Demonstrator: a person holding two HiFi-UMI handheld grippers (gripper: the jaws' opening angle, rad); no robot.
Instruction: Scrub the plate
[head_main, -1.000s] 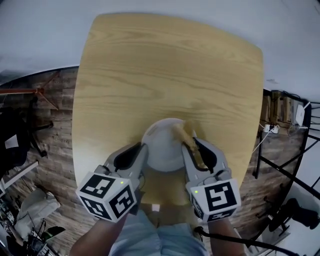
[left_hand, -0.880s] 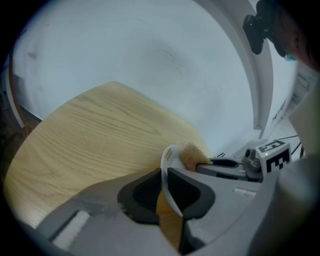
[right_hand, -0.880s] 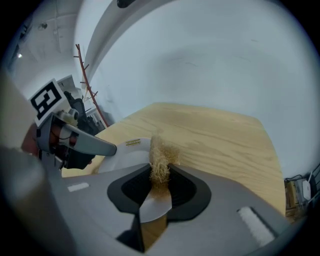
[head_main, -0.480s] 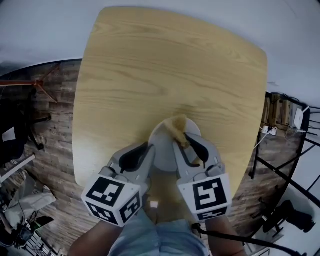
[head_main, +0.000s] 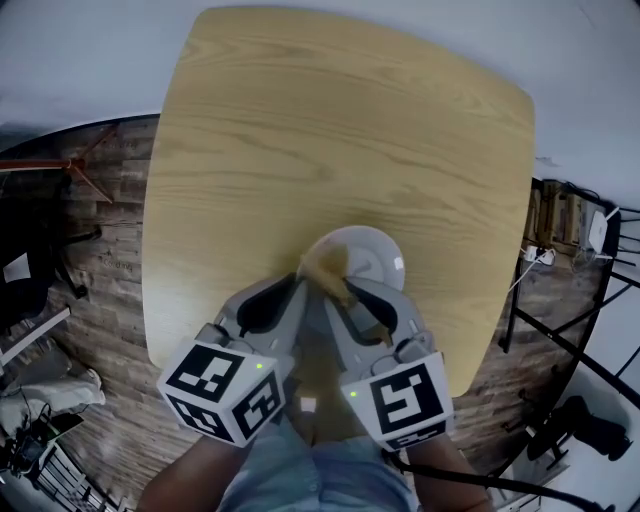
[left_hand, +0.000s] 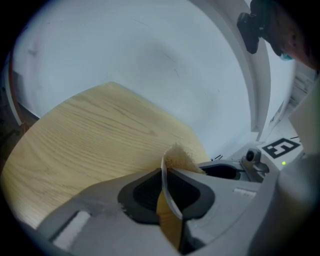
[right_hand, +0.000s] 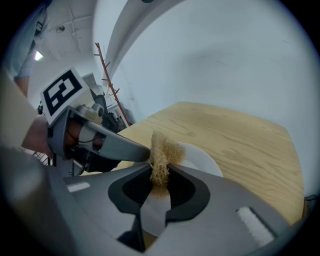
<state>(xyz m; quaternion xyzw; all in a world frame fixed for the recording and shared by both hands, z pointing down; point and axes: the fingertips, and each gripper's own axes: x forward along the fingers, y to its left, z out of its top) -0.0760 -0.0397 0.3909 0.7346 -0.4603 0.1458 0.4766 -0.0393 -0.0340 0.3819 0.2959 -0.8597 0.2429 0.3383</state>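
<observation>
A white plate (head_main: 376, 256) lies near the front edge of the light wooden table (head_main: 330, 130). My left gripper (head_main: 292, 300) is shut on the plate's near-left rim; in the left gripper view that rim (left_hand: 168, 188) shows edge-on between the jaws of the left gripper (left_hand: 167, 175). My right gripper (head_main: 350, 296) is shut on a tan fibrous scrubber (head_main: 325, 266), which rests on the plate's left part. In the right gripper view the scrubber (right_hand: 160, 152) sticks out of the right gripper (right_hand: 159, 172), over the plate (right_hand: 201, 159) and beside a left finger (right_hand: 120, 147).
The table (right_hand: 240, 135) stretches bare beyond the plate towards a white wall. Its front edge is right by the person's lap (head_main: 320, 470). A black metal rack (head_main: 570, 350) with cables stands on the plank floor at the right, and clutter (head_main: 40, 400) lies at the left.
The right gripper has swept the scrubber from the plate's right side across to its left part. Both grippers now sit closer together, and the left one still holds the rim.
</observation>
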